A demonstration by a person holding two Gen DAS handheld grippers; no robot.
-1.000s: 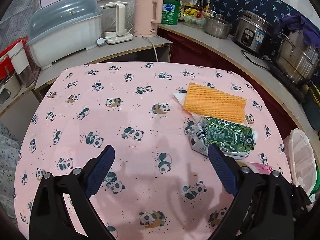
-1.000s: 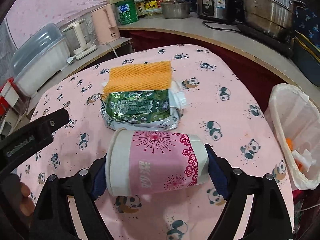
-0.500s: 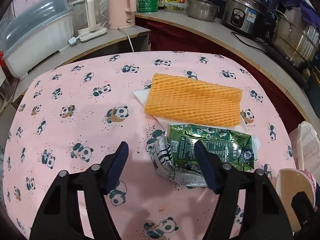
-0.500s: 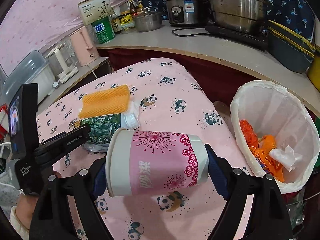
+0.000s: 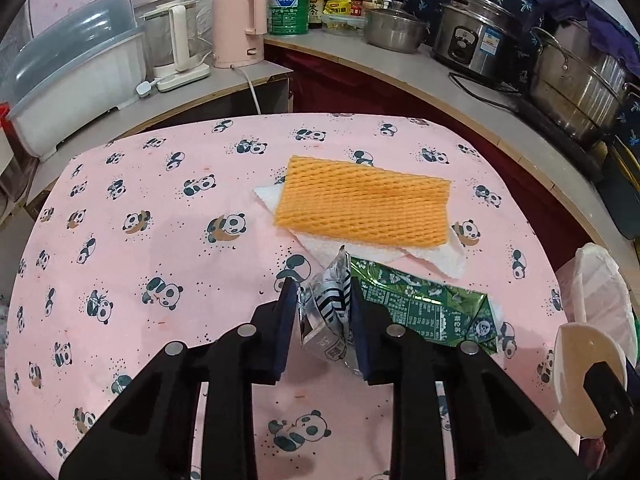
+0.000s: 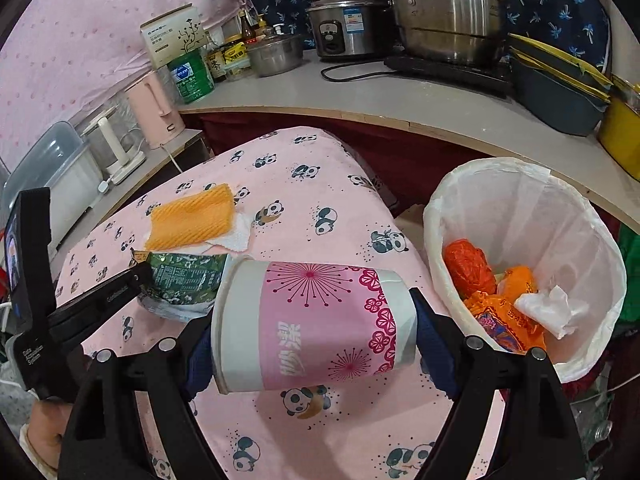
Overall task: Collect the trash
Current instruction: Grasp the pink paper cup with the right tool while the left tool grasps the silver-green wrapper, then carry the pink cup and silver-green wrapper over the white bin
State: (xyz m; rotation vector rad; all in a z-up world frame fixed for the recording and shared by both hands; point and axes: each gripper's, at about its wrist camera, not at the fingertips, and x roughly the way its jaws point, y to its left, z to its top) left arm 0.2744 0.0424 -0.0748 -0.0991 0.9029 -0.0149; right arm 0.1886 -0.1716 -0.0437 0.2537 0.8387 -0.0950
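A flattened green drink carton (image 5: 424, 308) lies on the panda tablecloth (image 5: 160, 220). My left gripper (image 5: 322, 304) is closing on its crumpled silver end, with a pad against each side. Behind it an orange foam net (image 5: 364, 204) rests on a white paper towel (image 5: 436, 258). My right gripper (image 6: 316, 332) is shut on a pink paper cup (image 6: 320, 304), held sideways above the table's right edge. To the right of the cup stands the white-lined bin (image 6: 560, 220). In the right wrist view, the left gripper (image 6: 132, 280) reaches the carton (image 6: 184, 276) from the left.
The bin holds orange wrappers and a tissue (image 6: 548, 308). A counter curves behind the table with a pink kettle (image 5: 240, 28), a green tin (image 5: 288, 8), a rice cooker (image 5: 476, 46) and steel pots (image 5: 576, 80). A covered dish rack (image 5: 76, 84) stands at the left.
My left gripper moved right and forward to the carton, and its jaws narrowed onto the carton's end. The right gripper carried the cup rightwards, bringing the bin into fuller view.
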